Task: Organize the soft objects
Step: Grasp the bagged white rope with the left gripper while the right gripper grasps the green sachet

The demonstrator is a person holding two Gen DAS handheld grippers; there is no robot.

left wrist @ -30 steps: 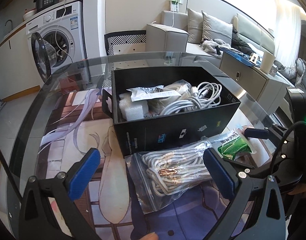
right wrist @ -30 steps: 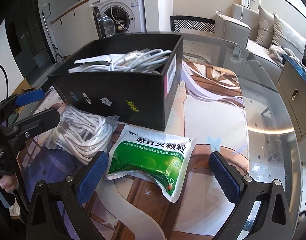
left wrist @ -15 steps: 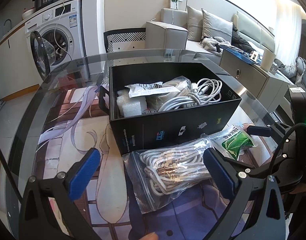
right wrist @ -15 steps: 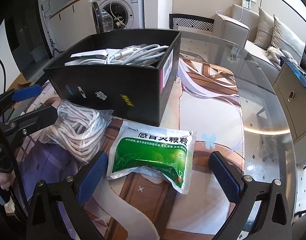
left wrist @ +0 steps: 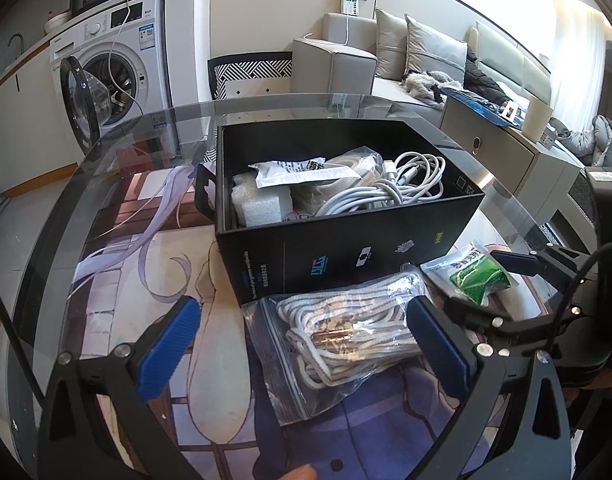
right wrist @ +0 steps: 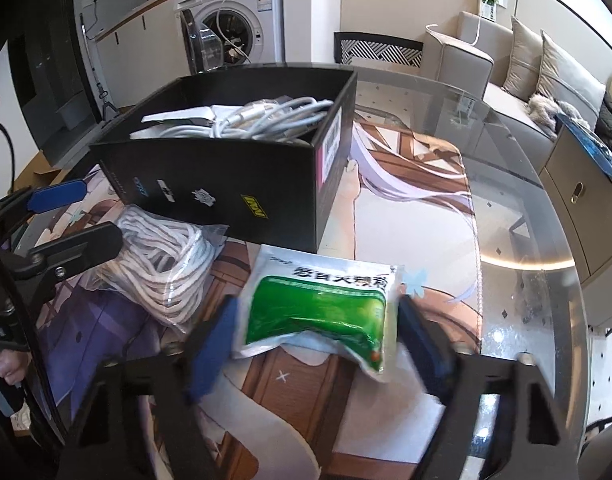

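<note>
Glass table point(left wrist: 105, 152) with printed mat, black box point(left wrist: 346, 248) at frame centre.
Your left gripper point(left wrist: 306, 344) stands wide apart over the bagged rope point(left wrist: 346, 332), low centre, touching nothing you can confirm. Your right gripper point(right wrist: 318, 336), blurred, has its fingers point(right wrist: 213, 344) close on either side of the green pouch point(right wrist: 326, 308), lower centre; you cannot tell whether they clamp it. Cables point(left wrist: 394, 188) lie in the box.

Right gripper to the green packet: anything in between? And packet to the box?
Nothing visible between them: the right gripper has its blurred jaws straddling the green packet. Toward the black box, only its near wall stands in the way, so the packet must go over the rim. White cables already fill much of the inside.
</note>
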